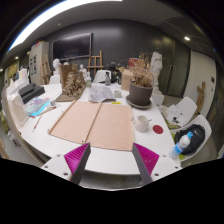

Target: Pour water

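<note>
Gripper [111, 160] hovers over the white round table [60, 150], magenta-padded fingers [76, 159] spread wide, nothing between them. Clear plastic water bottle with blue cap [184, 142] stands off beside the right finger. Small white cup [143, 123] sits ahead, next to tan cardboard sheets [95, 122]. Brown potted plant [141, 92] beyond.

Small items near the plant pot [140, 94] (mid-table) are too small to identify.

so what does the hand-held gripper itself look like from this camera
The hand-held gripper shows two dark fingers, each with a bright magenta pad on its inner face: one pad, the other. The pads look wedge-shaped. No cables, markings or sleeve are visible.
</note>
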